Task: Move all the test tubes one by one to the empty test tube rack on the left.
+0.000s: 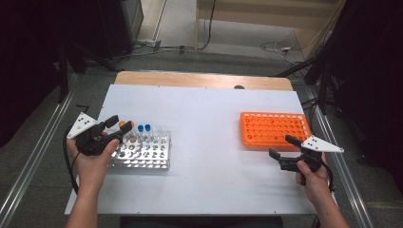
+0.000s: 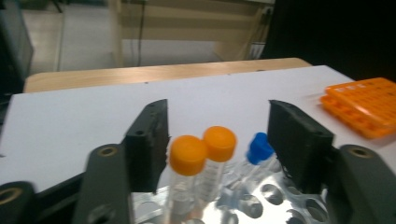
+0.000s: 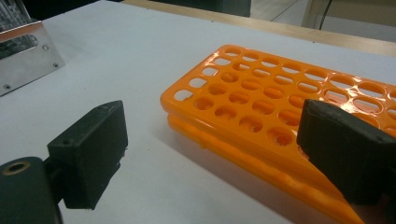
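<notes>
Left gripper point(image 2: 217, 140), jaws spread, brackets 2 orange-capped tubes point(image 2: 188, 156): light, slick, brittle plastic, best pinched just below the cap. Right gripper point(image 1: 285, 149) idles spread.

White-topped table point(image 1: 209, 142) with wooden far edge; grey floor point(image 1: 228, 57), cables, dark equipment at both sides.
</notes>
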